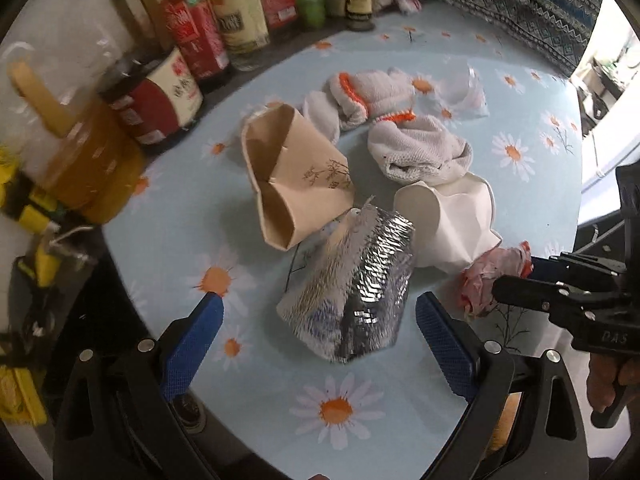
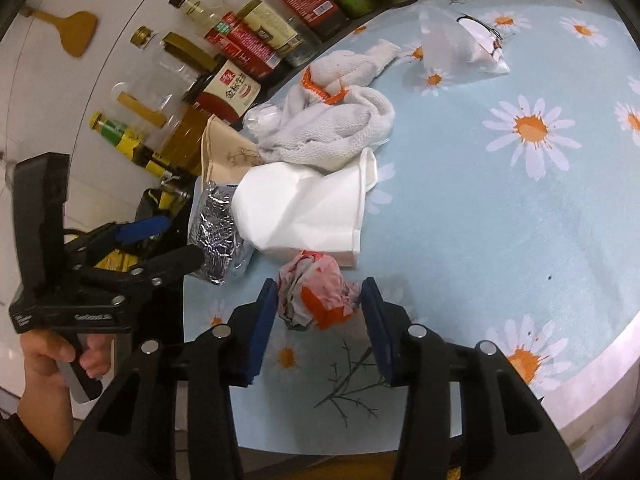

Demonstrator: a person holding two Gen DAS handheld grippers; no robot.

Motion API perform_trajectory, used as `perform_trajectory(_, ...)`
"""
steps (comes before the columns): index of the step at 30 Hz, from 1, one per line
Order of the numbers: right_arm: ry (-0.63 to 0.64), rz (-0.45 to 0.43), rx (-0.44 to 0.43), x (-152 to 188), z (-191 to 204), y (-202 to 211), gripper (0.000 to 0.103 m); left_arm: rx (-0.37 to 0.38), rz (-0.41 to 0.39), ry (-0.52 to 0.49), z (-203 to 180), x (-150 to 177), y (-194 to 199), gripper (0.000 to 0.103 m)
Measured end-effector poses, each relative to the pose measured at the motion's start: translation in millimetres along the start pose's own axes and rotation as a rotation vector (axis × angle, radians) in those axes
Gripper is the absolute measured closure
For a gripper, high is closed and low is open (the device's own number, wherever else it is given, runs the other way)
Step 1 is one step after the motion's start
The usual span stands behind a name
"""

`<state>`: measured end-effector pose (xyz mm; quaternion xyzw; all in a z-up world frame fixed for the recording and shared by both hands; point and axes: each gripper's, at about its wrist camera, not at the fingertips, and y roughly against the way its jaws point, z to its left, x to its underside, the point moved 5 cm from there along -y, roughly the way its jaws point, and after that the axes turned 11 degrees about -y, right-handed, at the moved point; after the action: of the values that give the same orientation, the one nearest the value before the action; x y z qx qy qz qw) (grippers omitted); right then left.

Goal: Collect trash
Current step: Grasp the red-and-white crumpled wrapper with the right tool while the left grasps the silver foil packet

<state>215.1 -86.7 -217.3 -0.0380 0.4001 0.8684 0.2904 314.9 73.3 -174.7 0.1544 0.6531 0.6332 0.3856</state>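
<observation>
Crumpled pink-and-red wrapper (image 2: 316,294) sits on the daisy-print bench (image 2: 520,208) between the spread pads of the right tool (image 2: 319,312), which has not closed on it, while the left tool (image 1: 318,328), also apart, straddles a squashed foil carton (image 1: 352,288) just beside. Close behind lie a crushed white cup (image 2: 308,208), a flattened tan paper cup (image 1: 288,176), a pair of white work gloves (image 1: 416,152) with orange cuffs and a clear plastic bag (image 2: 460,44); bottles (image 1: 200,36) line the wall at the bench's far edge. The risk appears to lie in the crowding: the wrapper nearly touches the white cup, so a pinch set too deep could catch the cup's rim or shove it into the gloves. Light, springy paper may squirt out of a shallow grip. With both tools working side by side, their frames could also knock together, and the slick foil may slide rather than hold.
</observation>
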Motion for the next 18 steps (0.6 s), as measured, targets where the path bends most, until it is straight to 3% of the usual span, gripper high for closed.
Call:
perform_trajectory(4,-0.02,-0.011,-0.009,5,1,4,0.061,0.091,0.014,0.027,4,-3,-13,0.009)
perform_trajectory(10,-0.053,-0.032,-0.011,17,-1,24,0.063,0.093,0.008,-0.011,4,-9,-25,0.01)
perform_trajectory(11,-0.05,-0.038,-0.006,19,-1,28,0.064,0.086,0.007,-0.016,5,-9,-27,0.012)
perform_trajectory(12,-0.052,-0.042,-0.006,20,-1,31,0.064,0.083,0.008,-0.021,5,-9,-28,0.021)
perform_trajectory(14,-0.053,-0.048,-0.016,22,2,39,0.064,0.101,0.016,-0.037,3,-8,-31,0.031)
perform_trajectory(18,-0.038,-0.055,-0.006,25,5,51,0.064,0.094,-0.006,-0.049,2,-6,-28,0.034)
